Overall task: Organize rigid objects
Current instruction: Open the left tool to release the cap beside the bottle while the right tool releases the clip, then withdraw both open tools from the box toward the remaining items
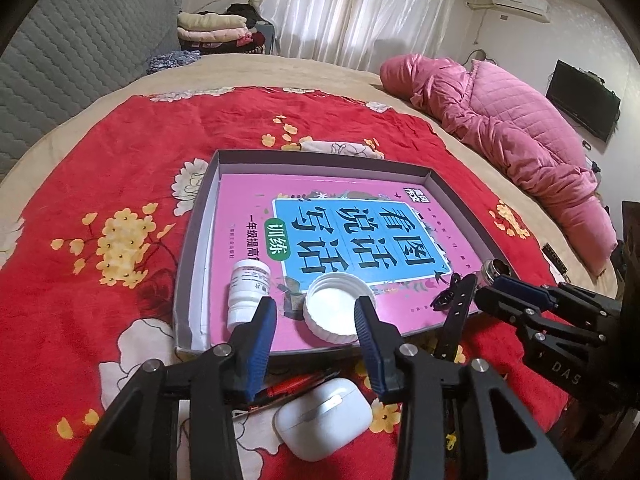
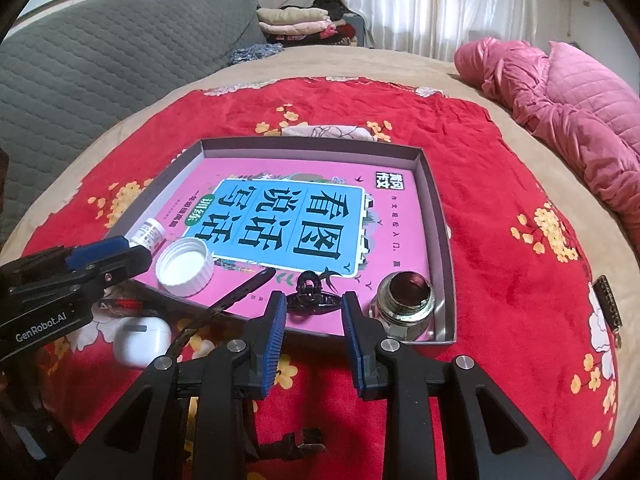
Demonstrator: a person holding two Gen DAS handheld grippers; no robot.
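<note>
In tray: white cap [image 1: 338, 309] between left tongs' [image 1: 316, 316] tips, pill bottle [image 1: 247, 292] just left; hair claw [image 2: 313, 298] ahead of right tongs [image 2: 314, 312], metal fitting [image 2: 404, 306] right.
Left out: earbud case [image 1: 323, 416], red pen [image 1: 298, 386], strap [image 2: 236, 296] half over the edge.
Left tongs: apart, empty, angled down.
Right tongs: apart, empty, angled down.

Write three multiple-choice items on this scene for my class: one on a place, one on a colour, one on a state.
1. Where is the white earbuds case?
A. in the tray
B. on a pillow
C. on the red blanket, outside the tray

2. What colour is the cover of the book?
A. green
B. pink
C. grey

3. How does the white cap lie?
A. hollow side up
B. hollow side down
C. screwed onto a jar

Answers: C, it rests on the blanket below the tray's near wall; B, pink surrounds the blue title panel; A, its inside shows.
</note>
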